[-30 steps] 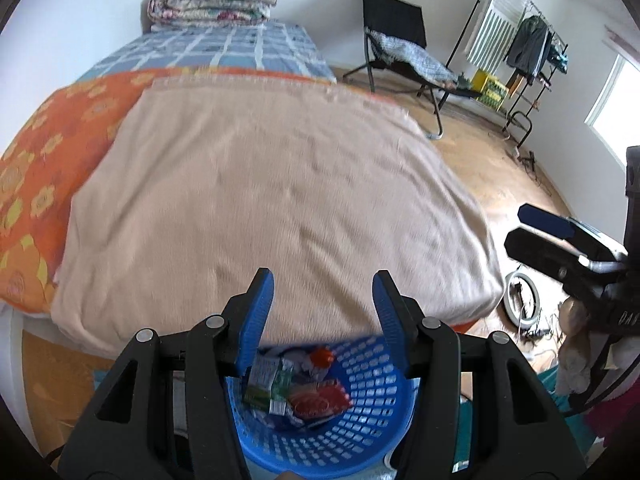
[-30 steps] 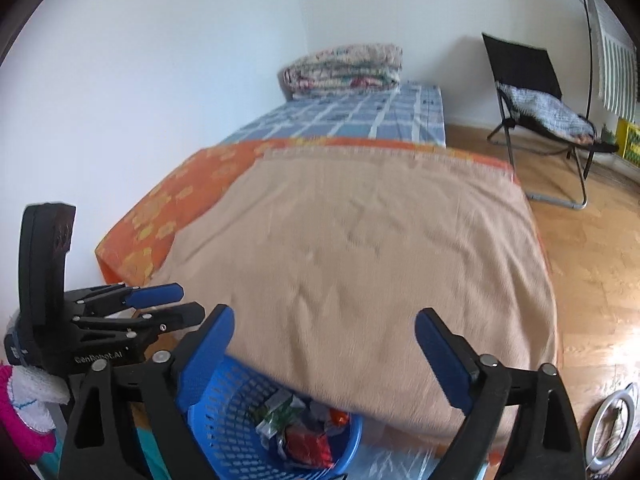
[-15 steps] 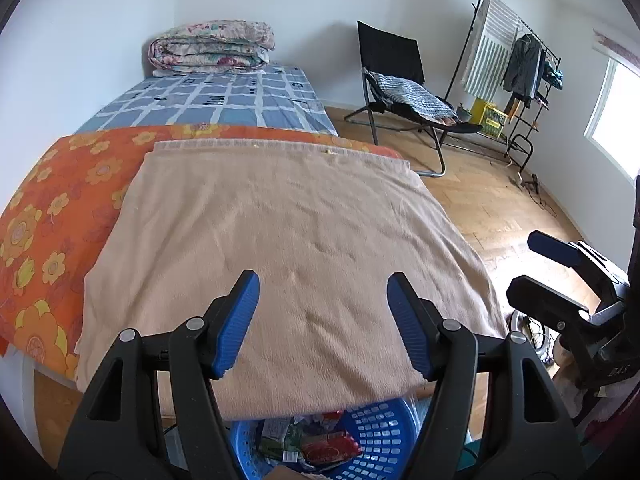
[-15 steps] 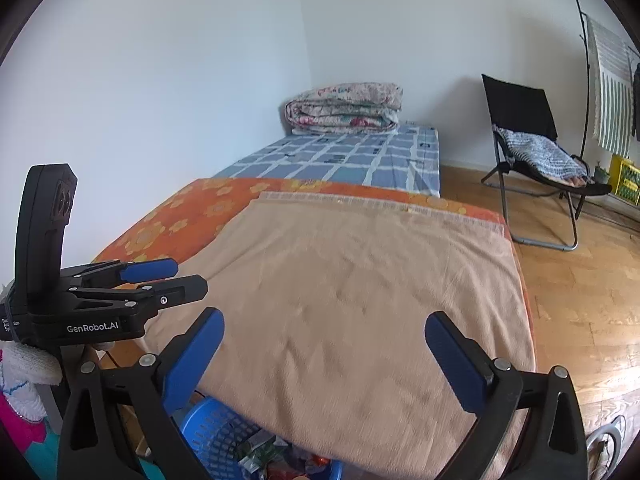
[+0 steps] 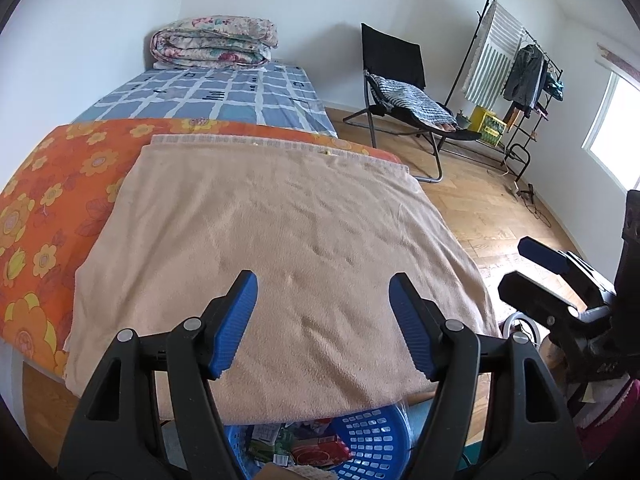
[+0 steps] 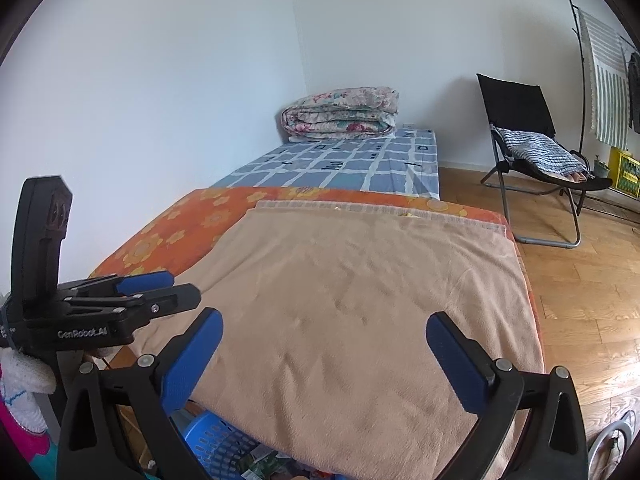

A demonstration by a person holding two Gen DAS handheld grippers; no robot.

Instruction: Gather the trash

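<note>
Both grippers have lifted away from the blue basket point(image 5: 372, 436) since a second ago: then it sat in full sight between the fingers with its litter inside, and now it has slid to the bottom edge of both views, half covered by the hanging edge of the tan blanket point(image 5: 276, 264). The left gripper point(image 5: 323, 320) has spread its blue pads from a narrow gap to a wide one, with nothing between them but the blanket behind. The right gripper point(image 6: 324, 364) has widened a little too and stands fully apart, holding nothing.

Collected trash point(image 5: 304, 446), wrappers in green, red and white, lies in the basket on the floor at the foot of the bed; only part of the pile shows, and single pieces are hard to tell apart. From the right wrist, just a corner of the basket's mesh wall shows under the blanket.

Beyond the blanket lie an orange flowered cover point(image 5: 48, 200), a blue checked sheet point(image 5: 224, 96) and a folded quilt point(image 5: 214, 42). A black folding chair point(image 5: 394, 84) and a clothes rack point(image 5: 516, 68) stand on the wooden floor point(image 5: 480, 208), with the rack cut off in the right view.
</note>
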